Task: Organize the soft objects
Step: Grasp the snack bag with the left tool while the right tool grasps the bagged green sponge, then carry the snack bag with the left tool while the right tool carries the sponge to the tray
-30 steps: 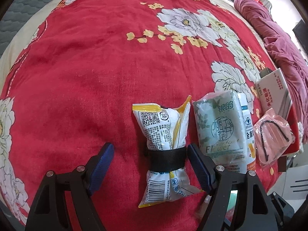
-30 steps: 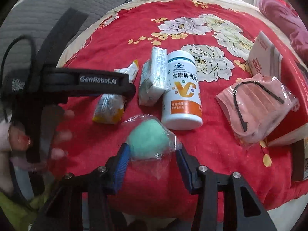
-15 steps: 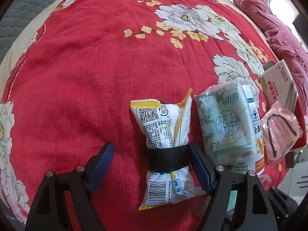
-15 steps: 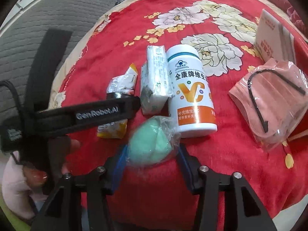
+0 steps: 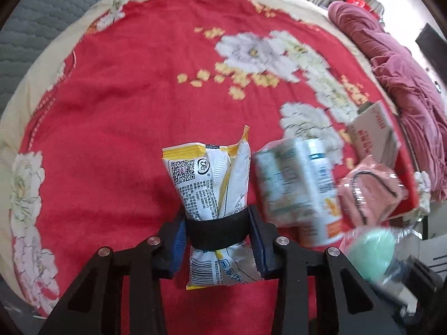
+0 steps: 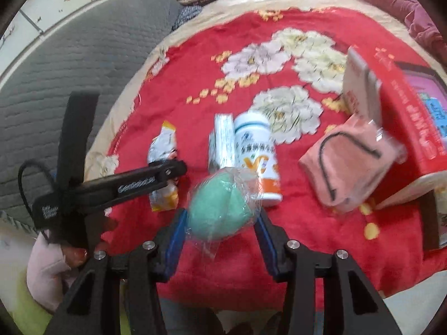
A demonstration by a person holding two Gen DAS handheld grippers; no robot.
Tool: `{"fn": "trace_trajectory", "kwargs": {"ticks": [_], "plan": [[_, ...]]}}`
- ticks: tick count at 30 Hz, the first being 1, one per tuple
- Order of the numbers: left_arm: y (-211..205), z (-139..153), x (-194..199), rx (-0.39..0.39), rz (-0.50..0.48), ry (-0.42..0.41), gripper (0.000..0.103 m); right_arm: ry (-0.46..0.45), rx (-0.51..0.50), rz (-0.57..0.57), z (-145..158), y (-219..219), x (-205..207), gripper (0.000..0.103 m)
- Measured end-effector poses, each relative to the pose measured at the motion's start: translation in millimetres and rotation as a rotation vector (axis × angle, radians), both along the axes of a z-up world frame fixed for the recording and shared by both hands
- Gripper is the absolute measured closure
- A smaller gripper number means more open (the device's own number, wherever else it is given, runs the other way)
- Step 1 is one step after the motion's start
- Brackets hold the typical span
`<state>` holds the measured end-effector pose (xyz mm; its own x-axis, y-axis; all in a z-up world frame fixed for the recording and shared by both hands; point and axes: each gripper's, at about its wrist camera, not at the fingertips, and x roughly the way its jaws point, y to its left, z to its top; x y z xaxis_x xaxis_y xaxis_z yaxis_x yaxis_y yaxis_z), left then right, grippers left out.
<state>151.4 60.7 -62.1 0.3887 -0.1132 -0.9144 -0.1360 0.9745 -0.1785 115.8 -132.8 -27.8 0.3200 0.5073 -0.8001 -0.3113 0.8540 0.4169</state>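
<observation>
My left gripper (image 5: 216, 234) is closing its jaws on the yellow-and-white snack packet (image 5: 212, 192), and the blue pads already press the black band (image 5: 216, 233) around its waist; the packet sits at 6 o'clock in the left wrist view, over the red floral bedspread (image 5: 125, 97). At 3 o'clock of it lie the tissue pack (image 5: 279, 178) and the white vitamin bottle (image 5: 321, 189), blurred, side by side. My right gripper (image 6: 220, 229) stands at a middling width, clamped on the green sponge ball in clear wrap (image 6: 220, 203), at 6 o'clock in the right wrist view. At 3 o'clock there I see the bagged pink mask (image 6: 349, 164) leaning on a red box (image 6: 413, 128). The person's hand (image 6: 53, 265) shows at 8 o'clock.
</observation>
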Motion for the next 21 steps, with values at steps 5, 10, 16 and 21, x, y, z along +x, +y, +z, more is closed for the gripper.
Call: {"fn": "trace_trajectory", "kwargs": {"ticks": [5,10,16,21], "plan": [[-20,38,-11,-0.021,-0.044,-0.061,0.062,-0.033,0.041,-0.056,29,-33,0,0.054],[-47,69,-18,-0.033,-0.088,-0.108,0.062,-0.073,0.069,-0.109,51,-64,3,0.054],[-88,98,-21,-0.036,-0.157,-0.149,0.062,-0.106,0.114,-0.191,77,-113,-1,0.054],[-133,119,-18,-0.043,-0.229,-0.177,0.062,-0.126,0.134,-0.267,94,-162,-4,0.054]]}}
